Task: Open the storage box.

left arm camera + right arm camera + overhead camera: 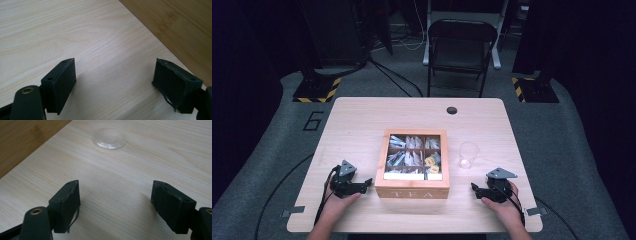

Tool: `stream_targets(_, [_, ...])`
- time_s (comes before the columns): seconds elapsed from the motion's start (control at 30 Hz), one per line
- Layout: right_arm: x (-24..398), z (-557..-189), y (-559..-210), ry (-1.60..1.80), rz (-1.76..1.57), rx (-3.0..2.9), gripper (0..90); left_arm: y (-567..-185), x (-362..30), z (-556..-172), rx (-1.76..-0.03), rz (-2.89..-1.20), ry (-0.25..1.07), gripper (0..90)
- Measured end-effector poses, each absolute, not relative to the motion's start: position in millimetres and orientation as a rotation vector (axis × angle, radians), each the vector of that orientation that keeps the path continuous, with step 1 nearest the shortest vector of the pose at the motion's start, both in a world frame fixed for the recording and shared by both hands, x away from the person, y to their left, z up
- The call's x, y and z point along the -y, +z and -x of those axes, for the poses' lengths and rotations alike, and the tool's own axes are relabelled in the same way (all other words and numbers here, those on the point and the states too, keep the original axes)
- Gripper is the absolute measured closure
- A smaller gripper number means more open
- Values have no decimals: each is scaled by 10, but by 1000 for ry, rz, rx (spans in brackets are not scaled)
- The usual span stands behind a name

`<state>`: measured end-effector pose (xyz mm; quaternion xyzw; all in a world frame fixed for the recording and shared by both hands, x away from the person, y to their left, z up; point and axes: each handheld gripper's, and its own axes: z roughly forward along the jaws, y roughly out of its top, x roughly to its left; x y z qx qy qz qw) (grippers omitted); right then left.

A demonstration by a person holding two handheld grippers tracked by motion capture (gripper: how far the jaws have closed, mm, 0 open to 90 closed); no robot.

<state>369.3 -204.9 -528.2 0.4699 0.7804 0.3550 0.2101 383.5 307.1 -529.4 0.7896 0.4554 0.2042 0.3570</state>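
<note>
Left gripper [364, 184]: one, low on the table [362, 115] just left of the tea box, jaws spread wide with bare wood between them, holding nothing; in the left gripper view [113, 82] pointed along the box's side wall.
Right gripper [475, 189]: one, low on the table right of the box, jaws likewise wide apart and empty; in the right gripper view [115, 203] aimed toward the base of the plastic cup.
Left hand [337, 200]: wrapped around the gripper from behind, forearm entering from the bottom edge, gripper pointing toward the box.
Right hand [504, 205]: same grasp mirrored, gripper pointing inward toward the box's right front corner.
Grey plates: two, three-cornered, one atop each gripper.
Tea box [414, 160]: one, wooden, square, between the two grippers at the table's middle, nearer the front edge; interior visible from above, divided into nine compartments.
Writing on box: "TEA" across the front wall.
Tea bags [412, 156]: many sachets, mostly pale blue-grey and white, standing in the compartments; exact count cannot be told; a few yellow ones [430, 162] in the right-hand cells.
Plastic cup [468, 155]: one, clear, upright, just right of the box, apart from it, ahead of the right gripper.
Table hole [452, 110]: one dark round grommet near the far edge.
Floor marking [313, 120]: a "6" left of the table.
Folding chair [460, 47]: one, dark, beyond the table.
</note>
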Motion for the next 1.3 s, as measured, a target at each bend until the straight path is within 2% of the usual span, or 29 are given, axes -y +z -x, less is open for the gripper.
stream_targets(0.13, [2044, -3693, -5266, 975, -1306, -2179, 268, -5300, -3082, -3817, -1172, -2022, 545, 239])
stream_targets(0.23, [2031, -3685, -5231, 960, -1325, -2190, 372, -5291, -3093, -3803, -1166, -2028, 539, 272])
stream_targets(0.37, [2027, -3679, -5206, 978, -1350, -2200, 433, -5255, -3107, -3783, -1170, -2031, 487, 344])
stream_targets(0.6, [2003, -3633, -5120, 977, -1319, -2188, 451, -5155, -3137, -3706, -1184, -1969, 447, 374])
stream_targets(0.77, [1949, -3575, -5024, 995, -1270, -2202, 476, -5048, -3140, -3646, -1174, -2005, 420, 422])
stream_targets(1.0, [1870, -3489, -4890, 1053, -1252, -2218, 506, -4931, -3106, -3565, -1105, -2026, 432, 424])
stream_targets(1.13, [1821, -3440, -4819, 1086, -1230, -2219, 504, -4876, -3061, -3481, -1056, -2019, 449, 425])
stream_targets(1.3, [1744, -3393, -4759, 1159, -1161, -2229, 456, -4813, -3055, -3401, -1031, -1999, 442, 422])
